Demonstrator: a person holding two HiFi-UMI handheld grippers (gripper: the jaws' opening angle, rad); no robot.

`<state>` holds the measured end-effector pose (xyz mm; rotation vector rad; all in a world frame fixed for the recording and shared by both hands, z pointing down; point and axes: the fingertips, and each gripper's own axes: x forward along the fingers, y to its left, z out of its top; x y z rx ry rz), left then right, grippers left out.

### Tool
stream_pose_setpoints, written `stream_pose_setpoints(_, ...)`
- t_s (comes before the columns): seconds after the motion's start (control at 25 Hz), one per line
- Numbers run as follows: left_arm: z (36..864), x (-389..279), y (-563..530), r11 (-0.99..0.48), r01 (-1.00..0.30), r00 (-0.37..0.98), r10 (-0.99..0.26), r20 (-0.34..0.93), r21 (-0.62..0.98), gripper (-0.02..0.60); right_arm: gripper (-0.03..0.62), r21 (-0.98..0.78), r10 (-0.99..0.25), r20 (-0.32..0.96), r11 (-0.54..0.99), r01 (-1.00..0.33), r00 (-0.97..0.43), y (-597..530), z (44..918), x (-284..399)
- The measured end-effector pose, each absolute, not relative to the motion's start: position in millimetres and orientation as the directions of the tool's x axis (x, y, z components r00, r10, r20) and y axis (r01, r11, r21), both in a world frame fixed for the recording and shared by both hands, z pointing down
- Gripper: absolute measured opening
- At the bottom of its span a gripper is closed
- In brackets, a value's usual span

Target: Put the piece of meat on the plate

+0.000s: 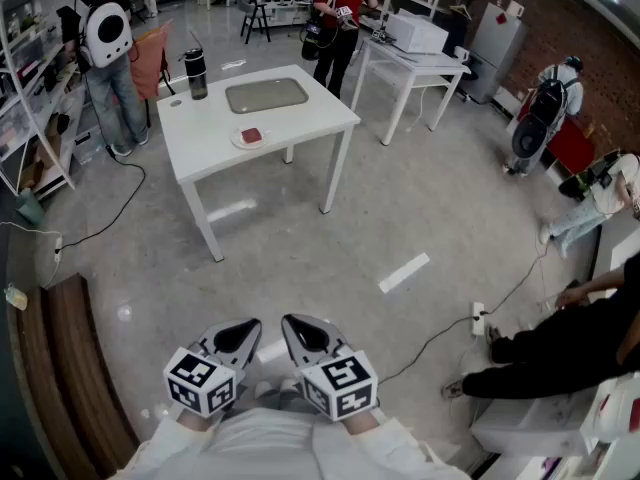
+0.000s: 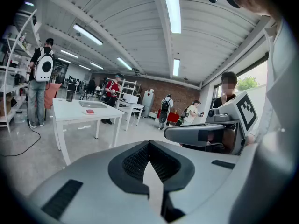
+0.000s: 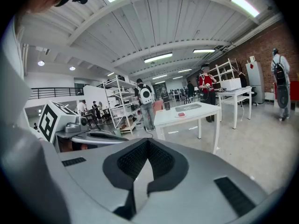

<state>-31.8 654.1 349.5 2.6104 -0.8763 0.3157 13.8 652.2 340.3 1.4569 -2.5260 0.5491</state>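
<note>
The left gripper and right gripper, two grey units with marker cubes, sit side by side at 6 o'clock in the head view, each with its ribbed black jaws pressed together on nothing. Grey floor separates them from one white tabletop, well apart at 12 o'clock. It carries one small white round plate with one red piece of meat on it, one grey rectangular tray and one dark cylindrical bottle. A second white table stands at 1 o'clock. Only the head view shows the seated person in black; only the gripper views show ceiling light strips.
</note>
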Motion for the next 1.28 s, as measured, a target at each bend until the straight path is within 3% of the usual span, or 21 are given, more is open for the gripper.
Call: stream_pose_setpoints(1.28,393.6,-13.7,646.0,-0.664,-0.652,0.756,-0.534,0.379,0.365,0.010,0.015,-0.304,-0.743,0.363,0.476,-0.825,-0.562,633.3,374.2,35.9)
